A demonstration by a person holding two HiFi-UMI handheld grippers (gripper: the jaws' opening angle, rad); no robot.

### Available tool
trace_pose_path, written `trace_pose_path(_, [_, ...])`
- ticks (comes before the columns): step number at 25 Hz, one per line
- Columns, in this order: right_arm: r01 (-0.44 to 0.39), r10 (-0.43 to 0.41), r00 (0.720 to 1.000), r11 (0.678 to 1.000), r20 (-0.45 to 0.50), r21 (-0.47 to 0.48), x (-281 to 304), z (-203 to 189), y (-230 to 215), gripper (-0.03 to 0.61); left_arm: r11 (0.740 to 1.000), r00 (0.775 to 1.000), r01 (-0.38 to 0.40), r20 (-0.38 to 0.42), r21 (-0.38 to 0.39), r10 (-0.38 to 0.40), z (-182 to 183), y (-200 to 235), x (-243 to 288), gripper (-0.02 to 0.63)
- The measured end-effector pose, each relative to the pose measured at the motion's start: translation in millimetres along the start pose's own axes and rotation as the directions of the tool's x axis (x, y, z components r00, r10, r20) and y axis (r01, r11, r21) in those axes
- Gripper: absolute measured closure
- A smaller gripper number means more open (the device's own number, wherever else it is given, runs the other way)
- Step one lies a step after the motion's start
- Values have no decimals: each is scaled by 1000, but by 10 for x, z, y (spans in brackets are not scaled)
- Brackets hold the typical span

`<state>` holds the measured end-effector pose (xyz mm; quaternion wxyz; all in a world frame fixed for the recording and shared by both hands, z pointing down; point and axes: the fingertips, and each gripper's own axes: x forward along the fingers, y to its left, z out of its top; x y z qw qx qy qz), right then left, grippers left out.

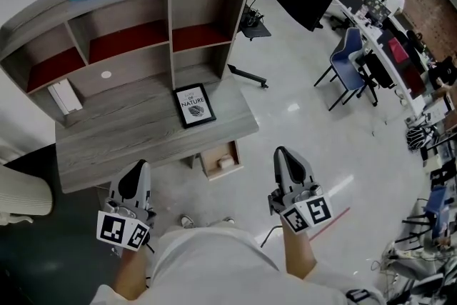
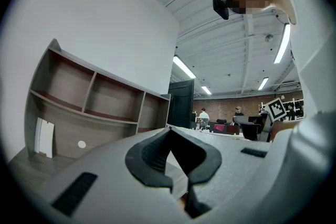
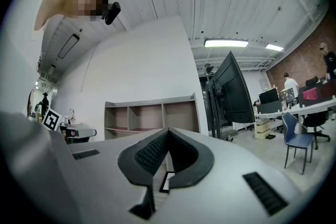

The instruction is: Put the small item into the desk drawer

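The left claw (image 1: 137,169) and the right claw (image 1: 283,155) are each pressed together with nothing between them, held level just short of the counter (image 1: 128,132). Between them, under the counter's front edge, the drawer (image 1: 211,169) stands pulled out, and a small pale item (image 1: 226,162) lies inside it. A framed print (image 1: 194,105) lies on the counter.

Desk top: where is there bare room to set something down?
The desk is bare across its middle and front, between the white box at left and the frame at right. Tightest by the frame. The drawer holds a small item.
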<state>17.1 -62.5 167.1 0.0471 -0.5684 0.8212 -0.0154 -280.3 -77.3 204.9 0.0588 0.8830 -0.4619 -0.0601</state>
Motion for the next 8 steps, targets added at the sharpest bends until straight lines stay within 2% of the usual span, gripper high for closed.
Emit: trace_pose_path(8, [0, 0, 1000, 1000, -13, -1, 79, -65, 5, 581, 1000, 1000, 2, -9, 0, -2, -59, 82, 48, 607])
